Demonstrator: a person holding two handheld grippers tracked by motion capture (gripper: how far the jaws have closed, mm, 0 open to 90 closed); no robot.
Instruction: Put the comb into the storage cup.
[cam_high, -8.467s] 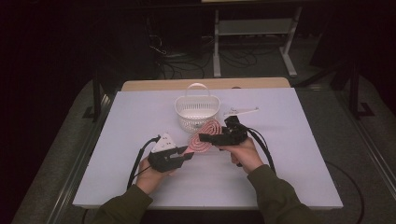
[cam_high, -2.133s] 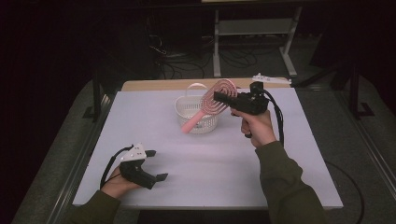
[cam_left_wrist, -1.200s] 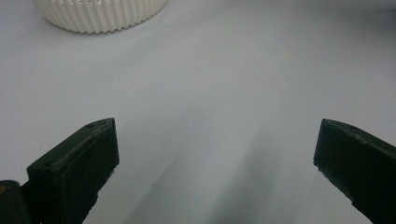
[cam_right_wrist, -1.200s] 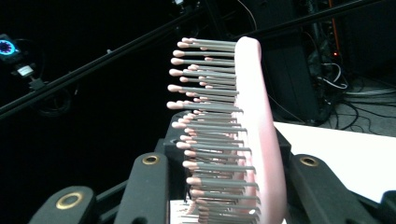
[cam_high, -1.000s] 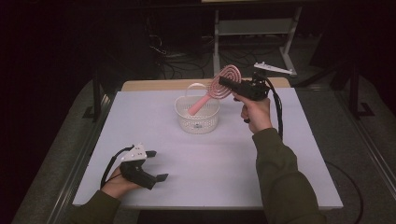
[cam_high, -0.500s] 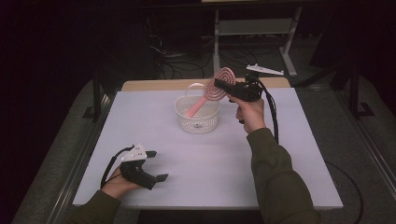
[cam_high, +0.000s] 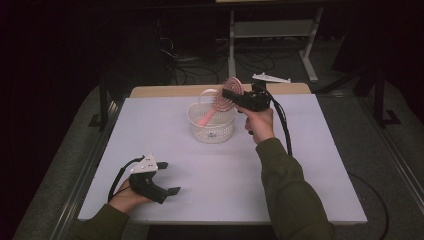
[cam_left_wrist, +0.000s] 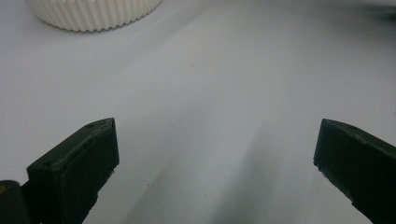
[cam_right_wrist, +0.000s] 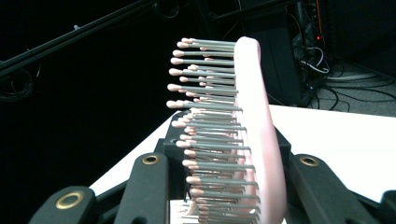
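Observation:
A pink hairbrush (cam_high: 231, 89) with grey bristles hangs tilted over a white ribbed basket (cam_high: 211, 131). Its handle slants down and left into the basket's opening. My right gripper (cam_high: 229, 95) is shut on the brush's round head at the far middle of the table. In the right gripper view the brush (cam_right_wrist: 254, 116) stands upright between the two black jaws of my right gripper (cam_right_wrist: 226, 164), bristles facing left. My left gripper (cam_high: 170, 178) rests open on the table at the front left. Nothing lies between the jaws of the left gripper (cam_left_wrist: 215, 154), which point toward the basket (cam_left_wrist: 93, 14).
The white table (cam_high: 310, 165) has a wooden strip (cam_high: 165, 91) along its far edge. Beyond it stand a metal stand (cam_high: 270, 30) and cables on the dark floor. A black cable (cam_high: 285, 125) trails from the right gripper along the sleeve.
The right hand has come down and a little left with the brush, so the handle now dips into the basket. The left gripper has stayed put.

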